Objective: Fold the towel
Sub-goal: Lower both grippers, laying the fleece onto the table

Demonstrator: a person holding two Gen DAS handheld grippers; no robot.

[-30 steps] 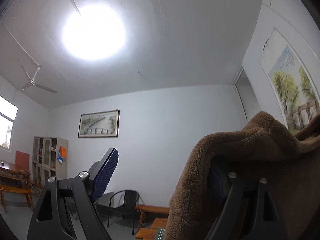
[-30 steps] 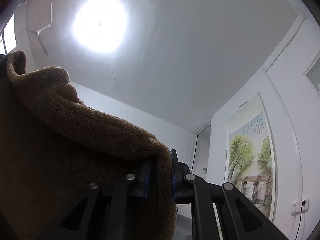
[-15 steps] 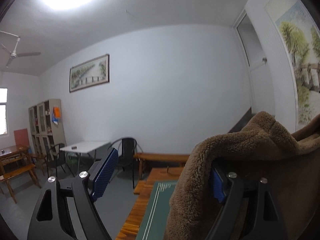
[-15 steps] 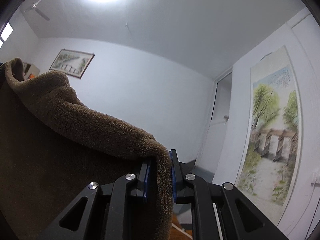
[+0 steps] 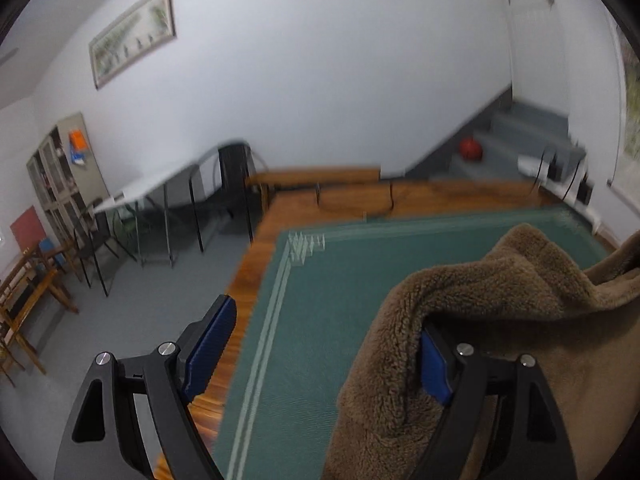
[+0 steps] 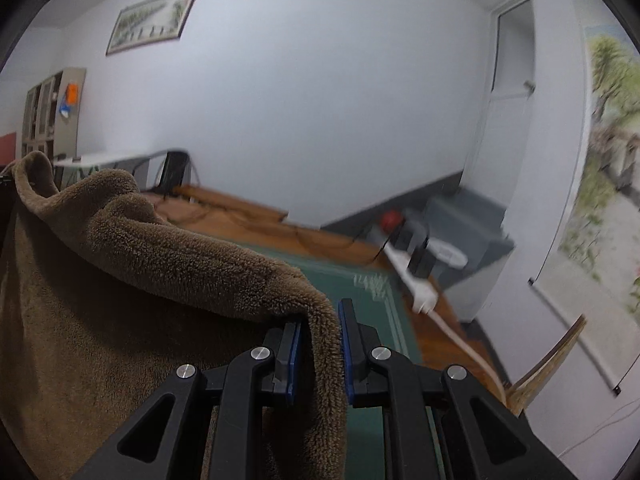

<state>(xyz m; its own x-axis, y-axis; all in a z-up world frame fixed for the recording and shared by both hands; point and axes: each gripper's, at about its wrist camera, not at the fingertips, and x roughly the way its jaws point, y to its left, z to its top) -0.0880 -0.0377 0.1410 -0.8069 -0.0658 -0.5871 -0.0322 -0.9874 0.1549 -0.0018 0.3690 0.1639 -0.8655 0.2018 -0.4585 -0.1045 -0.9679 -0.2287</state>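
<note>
The bench [image 5: 256, 240] with its green mat [image 5: 340, 280] lies below. The brown towel [image 6: 132, 280] hangs above it, probably held up to spread. The right gripper [image 6: 318, 354] jaws clench one edge; the left gripper [image 5: 324, 352] jaws stand wide, towel draped over one finger.

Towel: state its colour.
Brown, plain fleece towel; clearest in the right wrist view.

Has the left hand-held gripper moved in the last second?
Yes. The left hand-held gripper has pitched downward: the framed wall picture has climbed in its view, the ceiling lamp is gone, and the green mat now shows.
</note>
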